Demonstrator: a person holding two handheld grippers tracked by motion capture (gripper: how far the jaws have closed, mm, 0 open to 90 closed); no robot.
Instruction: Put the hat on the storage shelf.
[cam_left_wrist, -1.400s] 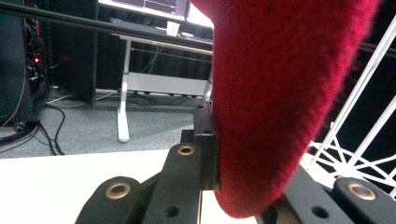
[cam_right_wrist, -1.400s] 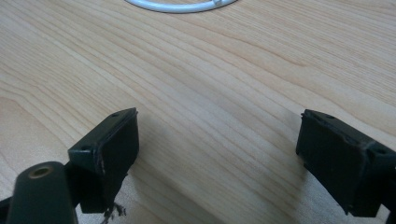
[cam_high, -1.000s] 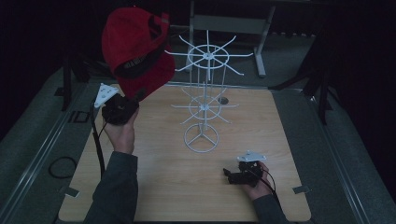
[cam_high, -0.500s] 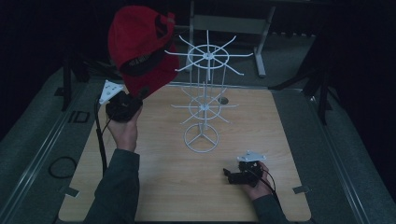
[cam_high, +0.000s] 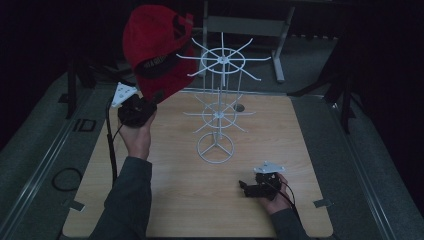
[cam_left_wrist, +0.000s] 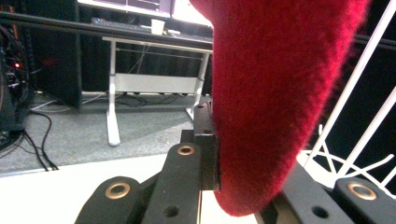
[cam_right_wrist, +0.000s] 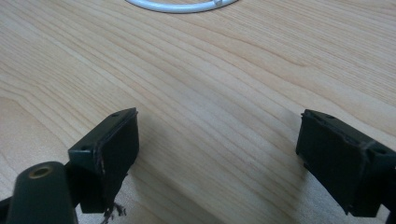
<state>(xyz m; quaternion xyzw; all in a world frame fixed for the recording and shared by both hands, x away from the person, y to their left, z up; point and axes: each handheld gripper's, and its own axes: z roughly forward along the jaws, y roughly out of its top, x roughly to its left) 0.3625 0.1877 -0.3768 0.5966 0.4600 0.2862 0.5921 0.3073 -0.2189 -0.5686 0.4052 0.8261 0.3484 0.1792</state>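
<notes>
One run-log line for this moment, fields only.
left gripper: shut on red cap, raised beside white rack | right gripper: open, empty, low over table | cap: not hung

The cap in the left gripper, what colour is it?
Red, with a dark band; the cap shows best in the high view.

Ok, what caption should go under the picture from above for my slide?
Left gripper lifts a red cap beside the white wire rack while the right gripper rests open on the table.
</notes>
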